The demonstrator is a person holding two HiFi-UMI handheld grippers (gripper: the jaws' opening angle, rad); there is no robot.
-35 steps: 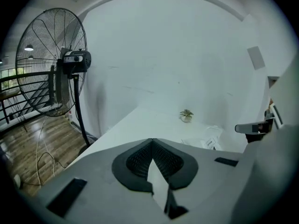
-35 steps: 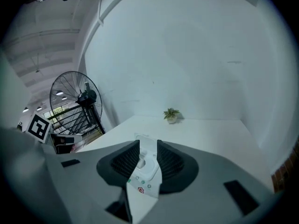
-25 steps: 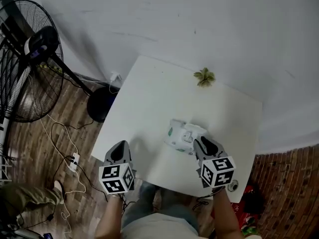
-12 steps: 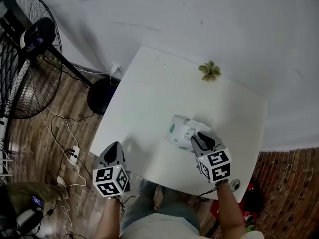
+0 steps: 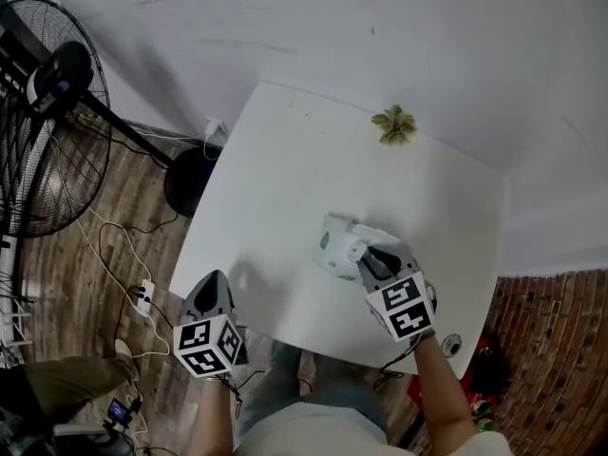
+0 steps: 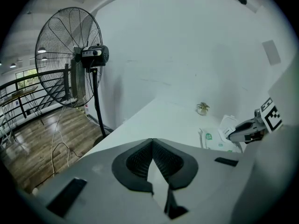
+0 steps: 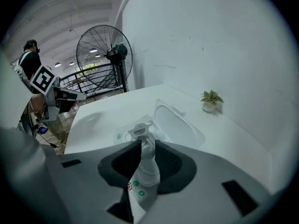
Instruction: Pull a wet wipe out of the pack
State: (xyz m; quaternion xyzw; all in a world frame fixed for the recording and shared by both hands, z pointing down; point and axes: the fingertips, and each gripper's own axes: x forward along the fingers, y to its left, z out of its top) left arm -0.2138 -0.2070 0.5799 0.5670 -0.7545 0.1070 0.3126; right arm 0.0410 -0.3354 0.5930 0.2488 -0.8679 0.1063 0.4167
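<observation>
The wet wipe (image 7: 147, 164) stands as a white twisted strip between the fingers of the right gripper (image 7: 148, 146), which are pressed narrow upon it. Its far end goes into the pack (image 7: 132, 133), just ahead of the fingertips, on the white table (image 5: 285, 179). The lid (image 7: 180, 122) of the pack is open. The left gripper (image 6: 152, 143) has its fingers together on nothing, with the pack well to their right. A small plant (image 5: 393, 124) stands far beyond the right fingertips.

Loft-like workspace, industrial pedestal fan (image 5: 52, 82), wood-plank floor (image 5: 62, 278), floor power strip (image 5: 143, 296), mezzanine railing (image 6: 21, 94), plain white table (image 5: 285, 179).
</observation>
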